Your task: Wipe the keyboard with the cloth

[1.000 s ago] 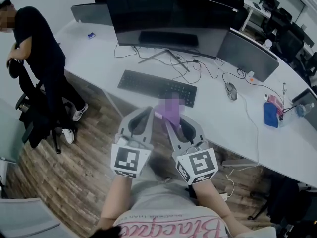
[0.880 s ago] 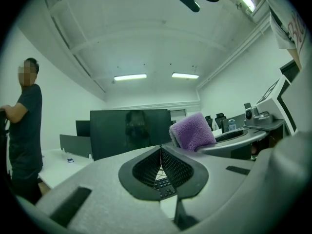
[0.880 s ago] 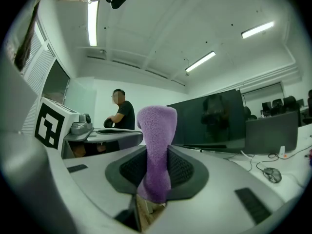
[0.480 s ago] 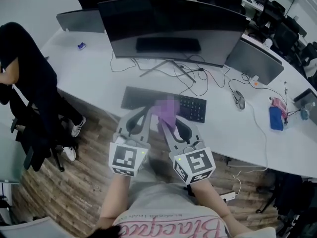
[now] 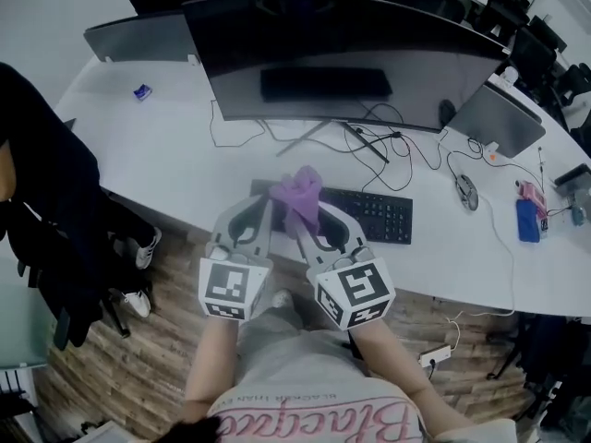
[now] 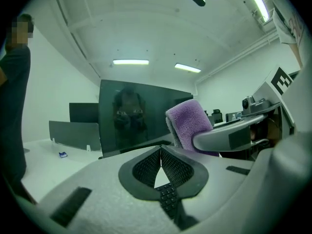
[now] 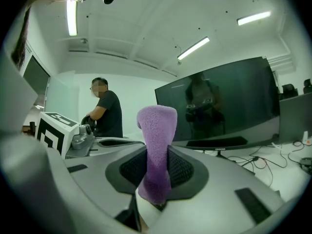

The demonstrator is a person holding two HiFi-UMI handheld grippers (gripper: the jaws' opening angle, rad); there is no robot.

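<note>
Left gripper points away over the near edge of the white desk, jaws pressed together on nothing. Just right, the right gripper runs alongside, clamped on the fuzzy purple cloth, which stands upright over the flat black keyboard's left end.

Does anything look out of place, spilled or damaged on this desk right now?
Nothing serious stands out. The purple cloth is pinched in the right claw, near the keyboard. The left claw is shut and empty. Loose cables sprawl untidily across the desk under the monitor.
</note>
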